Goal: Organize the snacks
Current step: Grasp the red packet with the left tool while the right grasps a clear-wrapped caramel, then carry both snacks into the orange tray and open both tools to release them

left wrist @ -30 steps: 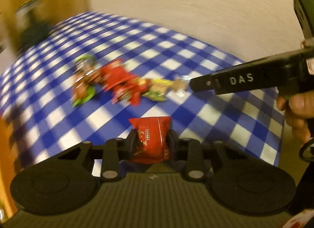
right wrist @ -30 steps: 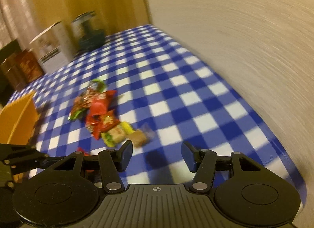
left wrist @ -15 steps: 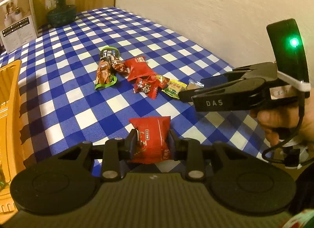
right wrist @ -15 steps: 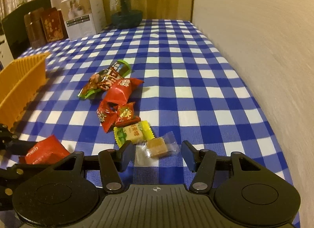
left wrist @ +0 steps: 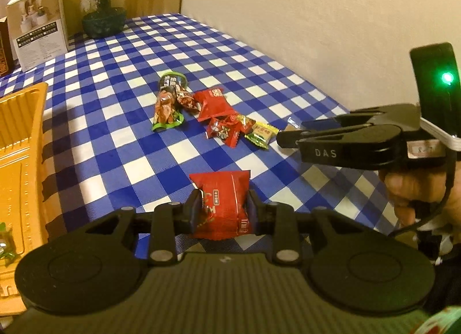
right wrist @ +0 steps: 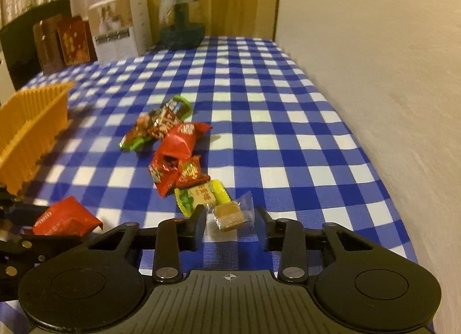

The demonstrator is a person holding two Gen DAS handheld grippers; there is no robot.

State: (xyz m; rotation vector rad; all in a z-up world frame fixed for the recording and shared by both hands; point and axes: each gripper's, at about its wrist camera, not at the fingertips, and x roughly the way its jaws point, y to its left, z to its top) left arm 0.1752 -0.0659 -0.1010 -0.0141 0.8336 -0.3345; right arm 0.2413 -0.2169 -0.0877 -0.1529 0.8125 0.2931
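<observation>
White letters "DAS" read clearly on the side of the black hand-held gripper (left wrist: pixel 291 139) at right of the left wrist view. Print on the snack wrappers (left wrist: pixel 222 128) and the white box (left wrist: pixel 40 24), upper left, is too small to read.

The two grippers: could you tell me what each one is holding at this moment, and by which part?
The left gripper clamps a red snack packet across its two sides. The right gripper, jaws just closing, straddles a clear-wrapped brown candy without pressing it.
</observation>
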